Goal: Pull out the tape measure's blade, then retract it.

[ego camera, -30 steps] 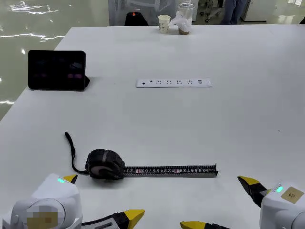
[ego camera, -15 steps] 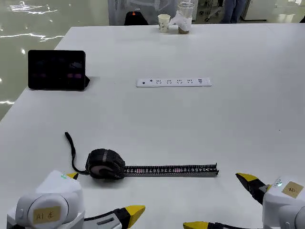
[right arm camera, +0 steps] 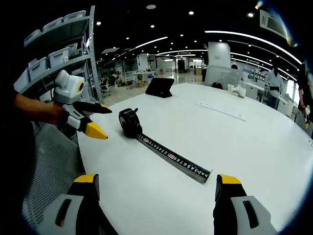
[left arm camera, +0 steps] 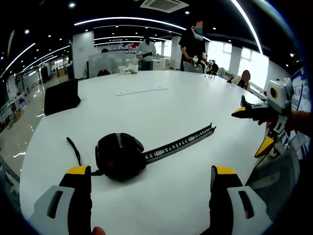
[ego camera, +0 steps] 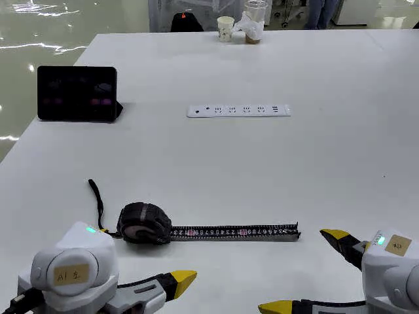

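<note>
A wide, smooth white desk (ego camera: 327, 163) stands in a bright open office with a glossy floor. On its near left part lies the tape measure (ego camera: 144, 224), a rounded black case with a pale disc on its side. A thin black wrist strap (ego camera: 98, 206) trails off to its left. Its blade (ego camera: 236, 232) is a dark flat strip with white numerals and red marks. It lies drawn out on the desk, long axis parallel to the near edge, hook end pointing right.

The left gripper (left arm camera: 150, 172) hovers just in front of the case. Its yellow-tipped black fingers (left arm camera: 78, 172) are spread wide, grasping nothing. The right gripper (right arm camera: 156, 179) hangs near the blade's hook end, fingers (right arm camera: 226, 181) likewise wide apart and empty.

Farther back lie a white power strip (ego camera: 238, 111), a dark propped tablet (ego camera: 77, 93) and a paper cup (ego camera: 225, 29).
</note>
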A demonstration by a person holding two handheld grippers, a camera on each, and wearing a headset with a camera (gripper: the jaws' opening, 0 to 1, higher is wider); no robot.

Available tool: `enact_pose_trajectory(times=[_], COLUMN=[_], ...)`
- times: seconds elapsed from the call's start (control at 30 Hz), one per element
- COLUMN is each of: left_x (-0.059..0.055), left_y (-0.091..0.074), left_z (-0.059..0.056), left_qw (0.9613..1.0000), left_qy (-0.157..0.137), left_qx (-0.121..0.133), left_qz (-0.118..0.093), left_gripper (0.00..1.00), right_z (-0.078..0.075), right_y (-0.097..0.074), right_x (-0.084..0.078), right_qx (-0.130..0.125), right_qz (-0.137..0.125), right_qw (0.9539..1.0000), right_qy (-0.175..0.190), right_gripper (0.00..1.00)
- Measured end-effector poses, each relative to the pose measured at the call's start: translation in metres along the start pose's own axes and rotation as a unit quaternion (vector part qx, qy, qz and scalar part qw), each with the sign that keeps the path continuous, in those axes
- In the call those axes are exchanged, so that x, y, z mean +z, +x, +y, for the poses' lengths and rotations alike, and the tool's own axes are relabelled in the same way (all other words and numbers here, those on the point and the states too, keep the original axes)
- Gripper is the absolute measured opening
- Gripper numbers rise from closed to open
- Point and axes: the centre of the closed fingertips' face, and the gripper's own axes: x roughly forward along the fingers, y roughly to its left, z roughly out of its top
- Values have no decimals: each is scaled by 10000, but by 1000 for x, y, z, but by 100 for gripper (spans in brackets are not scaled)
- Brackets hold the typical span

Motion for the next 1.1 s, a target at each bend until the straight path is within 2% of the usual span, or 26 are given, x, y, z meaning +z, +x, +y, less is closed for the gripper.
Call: enact_pose_trajectory(times=[0.3,0.53,0.87,1.1], left_x=[2,3,6,8], left_y=[10,17,26,29], left_z=[10,16,23,27], left_qw=[10000,9998,9992,9985], left_qy=[-37,-172,-346,-466], left_qx=[57,125,217,284], left_qz=[13,5,-22,-29], left_gripper=[99,99,97,91], right_z=[-9,-16,-28,-36], right_y=[1,3,7,9], right_x=[-4,-7,-12,-16], right_qx=[178,300,458,595], right_qz=[157,282,470,579], right_qw=[9994,9984,9957,9933], right_qy=[-232,-398,-661,-809], right_gripper=[98,97,92,86])
